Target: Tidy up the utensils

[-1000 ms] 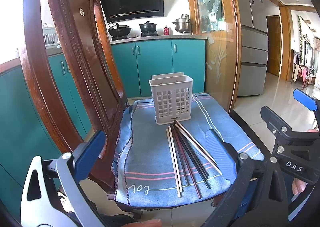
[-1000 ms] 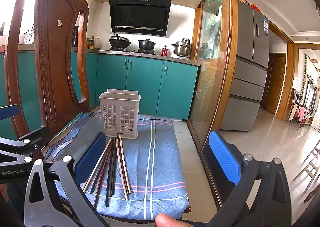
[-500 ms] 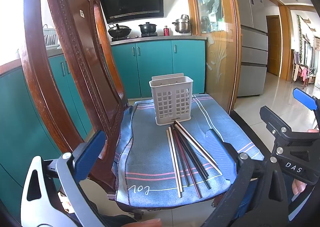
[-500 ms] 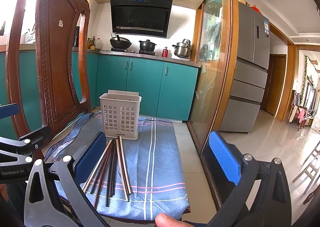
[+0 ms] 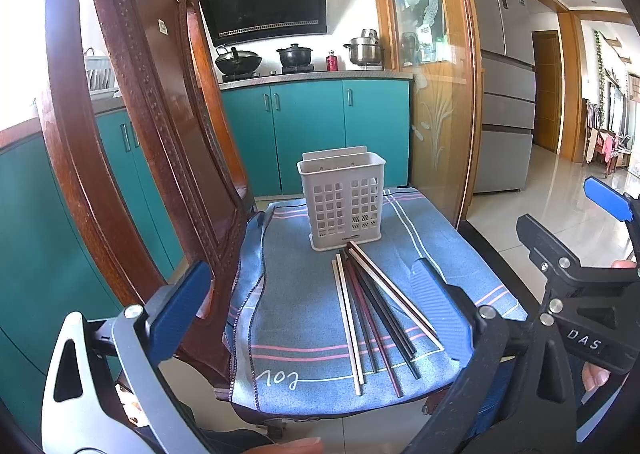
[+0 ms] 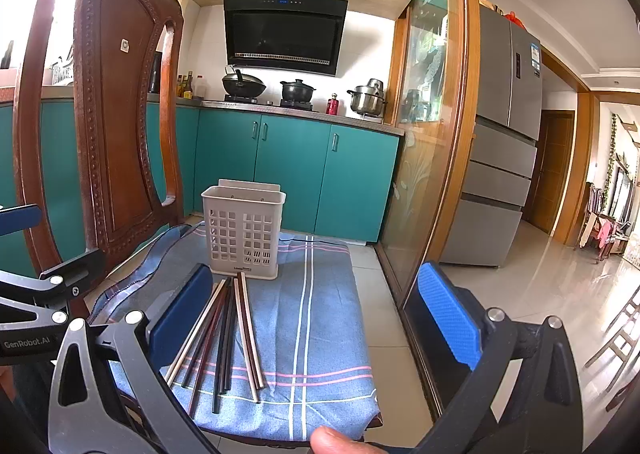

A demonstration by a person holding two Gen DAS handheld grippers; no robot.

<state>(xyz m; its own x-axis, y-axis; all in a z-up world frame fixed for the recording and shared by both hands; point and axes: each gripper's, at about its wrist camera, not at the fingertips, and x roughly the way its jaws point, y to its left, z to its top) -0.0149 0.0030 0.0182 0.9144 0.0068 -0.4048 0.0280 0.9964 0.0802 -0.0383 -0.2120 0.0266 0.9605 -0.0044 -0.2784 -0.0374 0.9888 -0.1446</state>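
Nothing has moved — chopsticks (image 5: 376,318) lie ahead of the open left gripper (image 5: 308,306).

Left gripper (image 5: 308,308), silver-framed with dark blue padded fingers: jaws spread wide, nothing between them, held level and pointing forward. Right gripper (image 6: 316,314), black-framed with bright blue padded fingers: jaws likewise spread wide, nothing held. In the left wrist view the right gripper (image 5: 580,290) sits just beside the left one, to its right. A fingertip (image 6: 330,440) shows at the lower edge beneath the right gripper; another fingertip (image 5: 298,446) beneath the left.
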